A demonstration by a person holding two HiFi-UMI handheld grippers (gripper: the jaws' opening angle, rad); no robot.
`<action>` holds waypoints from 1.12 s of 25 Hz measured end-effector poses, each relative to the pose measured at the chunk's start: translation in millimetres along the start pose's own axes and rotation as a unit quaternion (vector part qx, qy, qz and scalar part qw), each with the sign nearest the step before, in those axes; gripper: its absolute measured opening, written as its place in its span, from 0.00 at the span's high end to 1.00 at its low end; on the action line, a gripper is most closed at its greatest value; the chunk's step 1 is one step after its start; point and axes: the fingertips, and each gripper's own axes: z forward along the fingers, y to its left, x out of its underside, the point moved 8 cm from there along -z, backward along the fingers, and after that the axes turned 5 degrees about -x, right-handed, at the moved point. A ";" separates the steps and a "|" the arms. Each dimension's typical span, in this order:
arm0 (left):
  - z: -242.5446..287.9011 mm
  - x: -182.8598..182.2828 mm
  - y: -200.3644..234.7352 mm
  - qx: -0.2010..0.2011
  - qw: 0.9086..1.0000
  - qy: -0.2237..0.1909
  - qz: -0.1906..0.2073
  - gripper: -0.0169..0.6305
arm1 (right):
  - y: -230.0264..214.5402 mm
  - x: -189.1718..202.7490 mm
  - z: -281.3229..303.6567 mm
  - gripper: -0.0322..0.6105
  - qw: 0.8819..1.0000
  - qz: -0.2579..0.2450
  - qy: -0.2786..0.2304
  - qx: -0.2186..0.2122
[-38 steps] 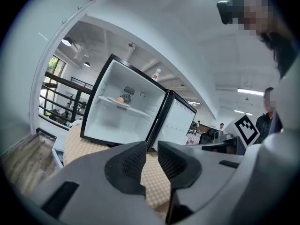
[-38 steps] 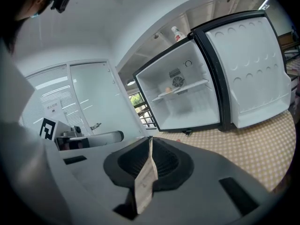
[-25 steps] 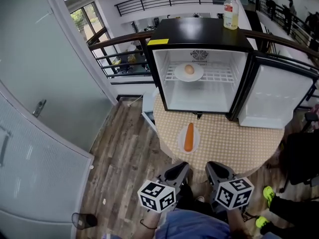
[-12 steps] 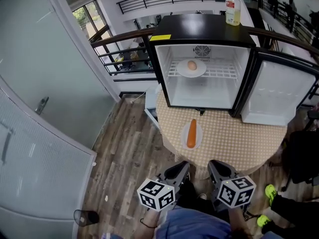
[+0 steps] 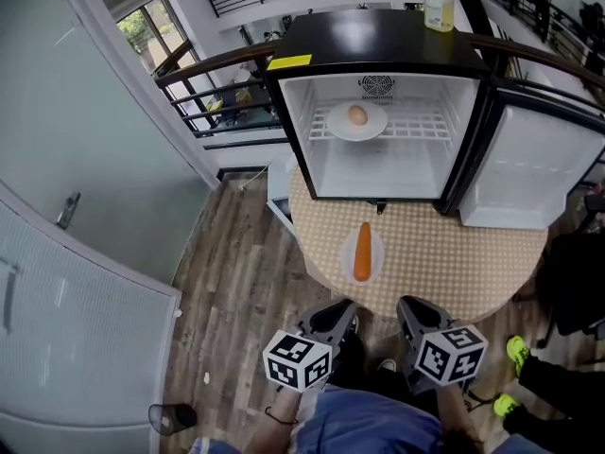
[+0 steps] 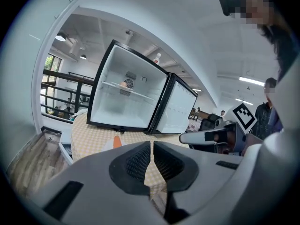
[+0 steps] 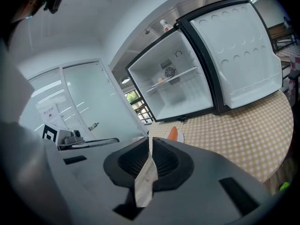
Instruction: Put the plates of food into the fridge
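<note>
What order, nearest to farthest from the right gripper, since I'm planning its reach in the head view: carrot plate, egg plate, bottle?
1. Carrot plate, on the table.
2. Egg plate, on the fridge shelf.
3. Bottle, atop the fridge.

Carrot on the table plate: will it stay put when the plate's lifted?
Probably rolls: the carrot is long, round, lying loose on a small shallow plate. Plate looks rigid, likely light; keep it level.
</note>
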 end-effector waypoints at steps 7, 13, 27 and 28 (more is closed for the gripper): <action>37.7 2.7 59.2 0.003 0.996 0.078 0.052 0.93 | -26.4 9.1 48.3 0.89 0.998 0.026 0.033 0.044; 77.0 -3.1 110.5 0.033 0.991 0.111 0.062 0.93 | -44.9 29.2 90.5 0.89 0.993 0.078 0.069 0.048; 189.3 4.2 177.2 0.132 0.961 0.222 0.100 0.86 | -82.8 70.8 149.3 0.86 0.973 0.184 0.051 0.128; 194.7 6.6 179.9 0.136 0.958 0.230 0.103 0.86 | -85.0 72.7 151.6 0.85 0.971 0.192 0.048 0.133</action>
